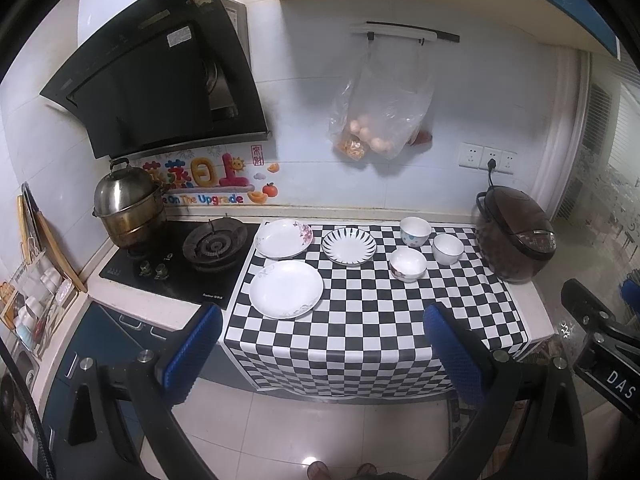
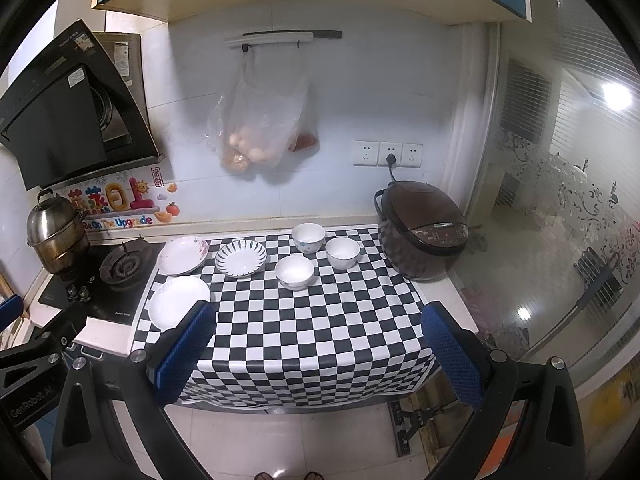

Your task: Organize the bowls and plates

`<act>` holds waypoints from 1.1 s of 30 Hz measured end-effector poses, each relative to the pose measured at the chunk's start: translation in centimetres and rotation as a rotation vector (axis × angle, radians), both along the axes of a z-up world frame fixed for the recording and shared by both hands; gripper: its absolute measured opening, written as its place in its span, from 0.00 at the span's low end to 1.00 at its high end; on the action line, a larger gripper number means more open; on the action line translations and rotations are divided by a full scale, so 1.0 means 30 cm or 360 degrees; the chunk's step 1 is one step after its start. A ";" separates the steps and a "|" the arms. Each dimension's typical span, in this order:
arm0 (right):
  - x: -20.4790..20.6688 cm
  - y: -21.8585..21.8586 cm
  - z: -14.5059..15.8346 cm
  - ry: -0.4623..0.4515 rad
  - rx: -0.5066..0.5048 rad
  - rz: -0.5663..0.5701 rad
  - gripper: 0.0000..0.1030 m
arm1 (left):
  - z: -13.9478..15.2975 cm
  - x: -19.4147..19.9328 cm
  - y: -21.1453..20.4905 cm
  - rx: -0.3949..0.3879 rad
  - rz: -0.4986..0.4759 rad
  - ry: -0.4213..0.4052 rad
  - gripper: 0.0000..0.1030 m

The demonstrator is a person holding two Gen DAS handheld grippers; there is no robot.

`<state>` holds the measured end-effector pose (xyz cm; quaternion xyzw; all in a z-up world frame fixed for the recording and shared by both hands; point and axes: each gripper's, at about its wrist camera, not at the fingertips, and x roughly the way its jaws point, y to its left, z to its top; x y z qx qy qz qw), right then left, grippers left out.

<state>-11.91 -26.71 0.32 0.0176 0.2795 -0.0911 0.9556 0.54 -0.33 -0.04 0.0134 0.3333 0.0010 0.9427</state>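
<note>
With the left gripper (image 1: pixel 320 344) and right gripper (image 2: pixel 316 352) both spread and empty, three plates (image 1: pixel 286 289) and three bowls (image 1: pixel 408 264) lie apart on the checkered cloth (image 1: pixel 360 320), probably glazed, slippery, breakable, best gripped by rims.

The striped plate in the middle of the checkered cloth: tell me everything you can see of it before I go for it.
The striped plate is round, shallow and glossy, apparently ceramic, with a plain white centre and dark stripes radiating across its rim. It sits flat and upright on the checkered cloth, empty. The flowered plate lies close on its stove side; whether their rims touch cannot be told. The three bowls stand apart on its other side. Neither gripper touches it.
</note>
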 end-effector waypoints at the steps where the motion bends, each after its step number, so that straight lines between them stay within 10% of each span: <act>1: -0.003 0.000 0.002 0.0001 -0.0001 -0.0002 1.00 | 0.000 0.000 0.001 0.0001 0.0001 -0.0002 1.00; 26: 0.103 -0.031 -0.062 -0.0170 0.0083 0.0151 1.00 | -0.062 0.139 0.038 0.0014 0.0167 -0.0066 1.00; 33: 0.447 0.018 -0.313 0.0218 0.0289 0.0442 1.00 | -0.261 0.389 0.184 0.0049 0.0341 0.0146 1.00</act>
